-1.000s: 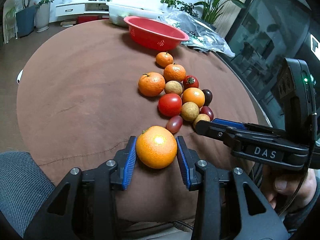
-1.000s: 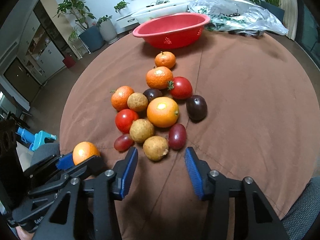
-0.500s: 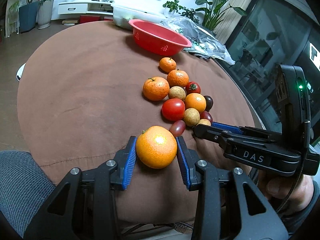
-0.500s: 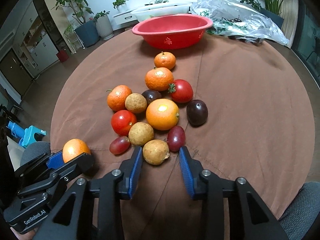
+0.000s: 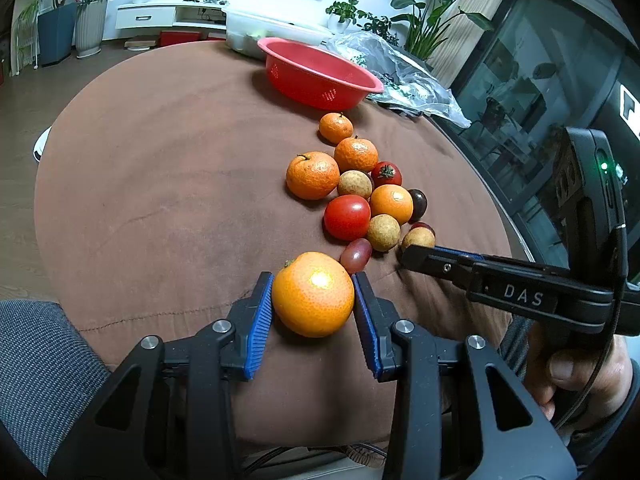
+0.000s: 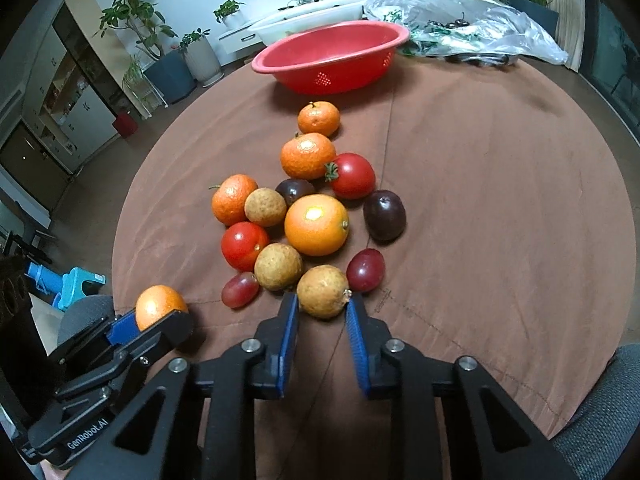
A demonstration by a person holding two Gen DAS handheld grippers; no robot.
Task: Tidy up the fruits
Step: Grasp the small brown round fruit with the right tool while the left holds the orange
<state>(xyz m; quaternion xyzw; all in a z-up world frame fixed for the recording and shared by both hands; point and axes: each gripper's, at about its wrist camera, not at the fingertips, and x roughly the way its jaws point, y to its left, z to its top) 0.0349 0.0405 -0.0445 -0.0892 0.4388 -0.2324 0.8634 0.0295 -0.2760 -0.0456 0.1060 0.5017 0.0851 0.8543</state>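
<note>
Low in the left wrist view, the left gripper hugs an orange between its blue pads.
It could slip out and roll off the brown table; only this view shows the hand.

Low in the right wrist view, the right gripper has squeezed shut on a small brown fruit, pinched only at its near edge, so it may pop out and bump the grape. Only this view shows inside the red bowl, near the top.
</note>
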